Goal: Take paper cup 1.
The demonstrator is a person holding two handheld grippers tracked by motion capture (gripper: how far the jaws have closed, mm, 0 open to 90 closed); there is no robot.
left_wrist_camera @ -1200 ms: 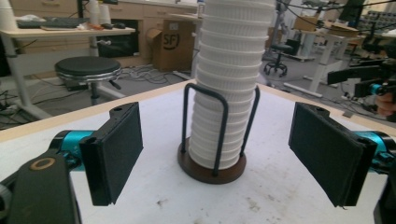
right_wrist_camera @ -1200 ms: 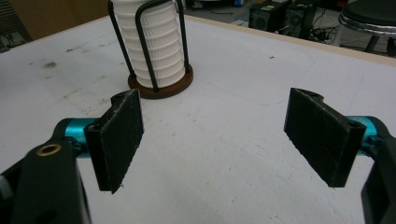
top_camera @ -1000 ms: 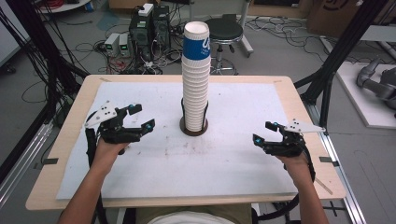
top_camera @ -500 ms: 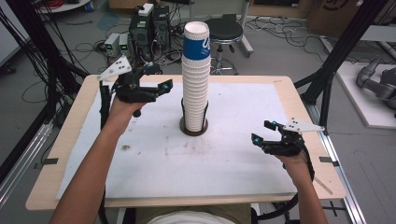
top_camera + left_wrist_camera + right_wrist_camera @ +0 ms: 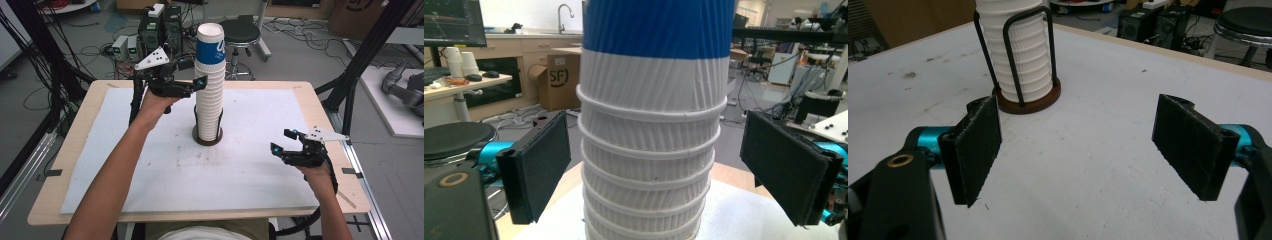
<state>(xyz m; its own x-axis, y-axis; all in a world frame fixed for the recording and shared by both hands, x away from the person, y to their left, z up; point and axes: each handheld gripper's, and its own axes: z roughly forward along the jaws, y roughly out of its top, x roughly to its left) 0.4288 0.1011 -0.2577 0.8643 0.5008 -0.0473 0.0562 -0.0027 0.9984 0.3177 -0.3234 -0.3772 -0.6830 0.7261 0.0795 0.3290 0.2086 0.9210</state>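
Note:
A tall stack of white ribbed paper cups (image 5: pixel 209 100), topped by a blue-banded cup (image 5: pixel 210 47), stands in a black wire holder on a round brown base (image 5: pixel 206 140) at mid-table. My left gripper (image 5: pixel 193 74) is held high against the stack's left side. Its jaws have just been opening. In the left gripper view the stack (image 5: pixel 651 125) rises between the black pads (image 5: pixel 541 165), with a gap on each side. My right gripper (image 5: pixel 282 141) rests low at the table's right, open with nothing between its pads (image 5: pixel 975 150). It faces the holder (image 5: pixel 1028 102).
A white mat (image 5: pixel 250 200) covers the wooden table (image 5: pixel 50 210). Behind the far edge are a black stool (image 5: pixel 240 32), computer boxes (image 5: pixel 160 25) and floor cables. Black frame posts (image 5: pixel 350 85) rise at both sides.
My left hand has risen and travelled from the table's left side to the upper part of the cup stack, and its jaws stand wider. The right hand has kept still.

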